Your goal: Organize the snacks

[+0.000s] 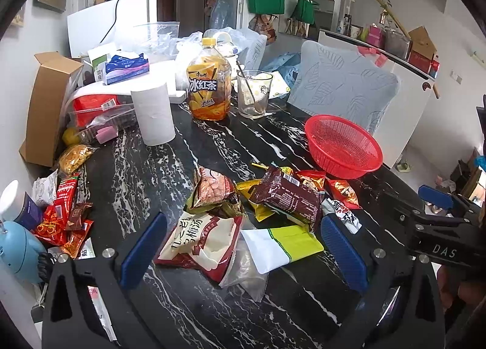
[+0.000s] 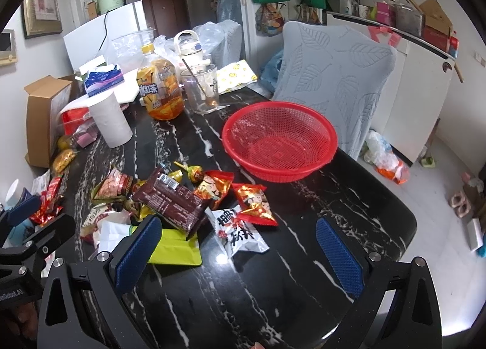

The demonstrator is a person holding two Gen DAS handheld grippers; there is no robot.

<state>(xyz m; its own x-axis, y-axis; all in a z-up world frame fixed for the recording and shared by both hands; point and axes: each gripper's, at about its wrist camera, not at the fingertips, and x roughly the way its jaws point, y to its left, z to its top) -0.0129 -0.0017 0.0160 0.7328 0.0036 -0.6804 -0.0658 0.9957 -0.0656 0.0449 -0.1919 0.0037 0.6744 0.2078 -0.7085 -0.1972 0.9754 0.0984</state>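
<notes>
A heap of snack packets lies on the black marble table point(image 1: 145, 179): a brown packet point(image 1: 288, 197), a white-and-red pouch point(image 1: 200, 242), a green-and-white packet point(image 1: 282, 245) and small red-and-gold packets point(image 2: 255, 203). An empty red mesh basket point(image 2: 279, 145) stands just beyond the heap, toward the right. My left gripper point(image 1: 243, 248) hovers open above the white-and-red pouch and the green-and-white packet. My right gripper point(image 2: 240, 248) is open over the table, near a white packet point(image 2: 240, 233) with black writing. Neither gripper holds anything.
A bottle of iced tea point(image 1: 209, 84), a glass point(image 1: 253, 94) with a spoon, a paper roll point(image 1: 155, 112) and a cardboard box point(image 1: 45, 106) crowd the far side. More snack packets point(image 1: 63, 215) lie at the left edge. A covered chair point(image 2: 334, 75) stands behind the basket.
</notes>
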